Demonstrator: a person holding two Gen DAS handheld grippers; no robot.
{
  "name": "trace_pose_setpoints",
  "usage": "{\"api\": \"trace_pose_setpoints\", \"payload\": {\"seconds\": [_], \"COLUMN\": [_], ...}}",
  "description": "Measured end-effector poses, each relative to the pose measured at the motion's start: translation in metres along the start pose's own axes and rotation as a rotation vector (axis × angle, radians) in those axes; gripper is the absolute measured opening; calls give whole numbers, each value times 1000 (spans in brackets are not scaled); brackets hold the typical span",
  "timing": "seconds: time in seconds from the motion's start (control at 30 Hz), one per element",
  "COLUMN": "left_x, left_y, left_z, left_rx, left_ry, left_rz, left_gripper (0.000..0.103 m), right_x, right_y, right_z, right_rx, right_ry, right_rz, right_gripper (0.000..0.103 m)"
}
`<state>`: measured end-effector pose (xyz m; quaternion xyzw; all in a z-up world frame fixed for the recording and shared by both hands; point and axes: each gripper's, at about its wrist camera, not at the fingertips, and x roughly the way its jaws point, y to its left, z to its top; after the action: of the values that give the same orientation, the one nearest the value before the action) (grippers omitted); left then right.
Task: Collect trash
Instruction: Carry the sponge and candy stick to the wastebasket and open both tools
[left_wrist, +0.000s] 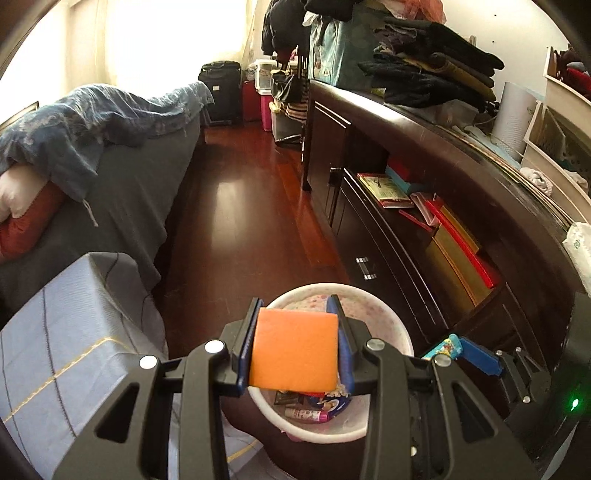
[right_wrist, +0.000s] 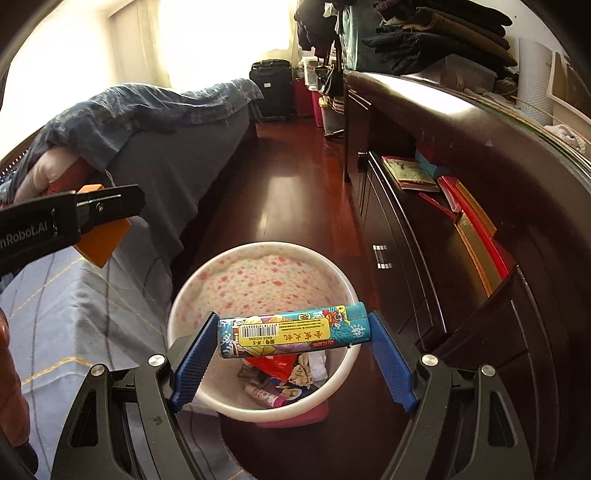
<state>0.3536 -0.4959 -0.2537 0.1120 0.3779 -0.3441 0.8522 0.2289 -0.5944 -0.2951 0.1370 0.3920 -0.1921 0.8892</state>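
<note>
A white bin with wrappers inside stands on the floor between bed and cabinet. Above it, the right gripper clamps a blue tube endwise, lying crosswise. The left gripper pinches an orange square, jaws narrow.

Open bin mouth below, bed left, cabinet right

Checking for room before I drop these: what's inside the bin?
The bin holds wrappers, a red packet and a pink tube at the bottom. The held blue lighter hides part.
</note>
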Motion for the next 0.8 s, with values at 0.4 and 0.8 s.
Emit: {"api": "trace_pose_setpoints", "payload": {"seconds": [0.4, 0.8], "left_x": [35, 57], "left_y": [3, 7], "left_z": [3, 2], "left_rx": [-1, -25], "left_ry": [45, 104], "left_rz": [-22, -36], "left_gripper": [36, 36], "right_x": [26, 39], "right_y": [7, 14], "right_z": [-2, -3], "right_rx": [-10, -6], "right_ry": [33, 57], "right_rz": [-19, -22], "right_gripper": [81, 81]}}
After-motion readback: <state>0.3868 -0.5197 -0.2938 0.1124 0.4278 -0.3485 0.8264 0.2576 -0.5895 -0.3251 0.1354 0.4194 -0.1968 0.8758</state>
